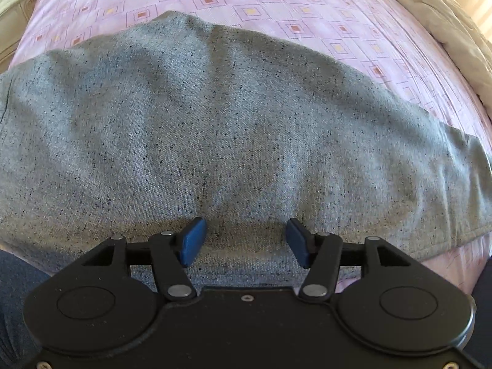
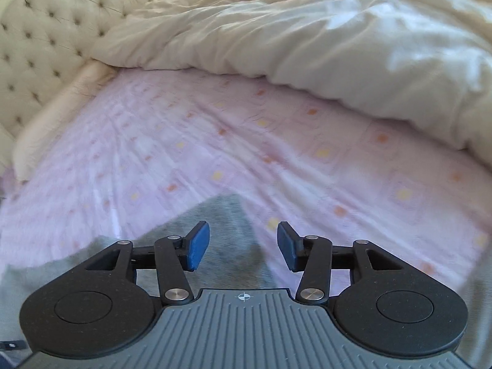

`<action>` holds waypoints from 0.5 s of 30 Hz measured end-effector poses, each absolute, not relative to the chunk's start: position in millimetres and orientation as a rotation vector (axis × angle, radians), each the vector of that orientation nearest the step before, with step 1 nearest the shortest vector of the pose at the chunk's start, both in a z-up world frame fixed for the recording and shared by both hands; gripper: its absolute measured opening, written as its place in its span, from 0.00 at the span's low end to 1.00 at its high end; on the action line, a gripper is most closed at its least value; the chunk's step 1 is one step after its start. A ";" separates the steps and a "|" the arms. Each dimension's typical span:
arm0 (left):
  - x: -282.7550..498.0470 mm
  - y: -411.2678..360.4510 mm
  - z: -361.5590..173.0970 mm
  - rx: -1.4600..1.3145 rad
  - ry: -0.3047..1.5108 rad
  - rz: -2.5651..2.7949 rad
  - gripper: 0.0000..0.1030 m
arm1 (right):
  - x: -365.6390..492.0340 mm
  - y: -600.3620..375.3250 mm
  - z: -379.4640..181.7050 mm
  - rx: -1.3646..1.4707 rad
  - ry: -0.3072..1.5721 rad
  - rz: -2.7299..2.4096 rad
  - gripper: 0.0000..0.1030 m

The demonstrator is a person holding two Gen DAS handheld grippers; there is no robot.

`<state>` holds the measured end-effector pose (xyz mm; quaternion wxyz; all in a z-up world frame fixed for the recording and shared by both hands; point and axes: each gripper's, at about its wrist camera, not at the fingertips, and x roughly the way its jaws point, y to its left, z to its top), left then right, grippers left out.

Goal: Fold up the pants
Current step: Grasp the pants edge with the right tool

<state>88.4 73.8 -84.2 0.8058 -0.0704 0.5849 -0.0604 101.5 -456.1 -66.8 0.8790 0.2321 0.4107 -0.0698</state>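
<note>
- My left tongs [image 1: 246,243] hang wide apart over the grey pants [image 1: 215,129], nothing between the blue pads [image 1: 193,241]; I judge they stand spread ready for a new hold, since no cloth is pinched.
- The pants lie flat across the pink sheet [image 1: 276,6], filling the left wrist view from 9 o'clock to 3 o'clock, one end tapering toward 4 o'clock. Spread this smoothly, they look laid out or already folded once; which, I cannot tell.
- My right tongs [image 2: 243,246] are likewise spread with nothing between them, poised over a pointed corner of the pants [image 2: 224,221] that runs up to 12 o'clock of the fingers. That corner lies loose on the sheet.
- The right wrist view is blurred, so the fine weave there cannot be read.
- Farther off, at 1 o'clock in that view, a cream duvet [image 2: 307,37] is bunched back, I judge to leave the sheet free for folding.
- At 10 o'clock stands a tufted headboard [image 2: 46,30].
- No box, basket or drawer shows in either view.
</note>
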 end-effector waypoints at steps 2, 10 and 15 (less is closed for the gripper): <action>88.3 71.9 -84.2 -0.136 1.252 -0.132 0.60 | 110.2 -458.2 -77.9 0.486 0.878 -0.119 0.50; 89.4 72.1 -85.8 -0.132 1.250 -0.132 0.60 | 115.1 -429.7 -66.5 0.269 0.880 -0.108 0.08; 87.2 71.9 -85.5 -0.114 1.243 -0.140 0.60 | 116.1 -448.0 -75.3 0.418 0.875 -0.158 0.15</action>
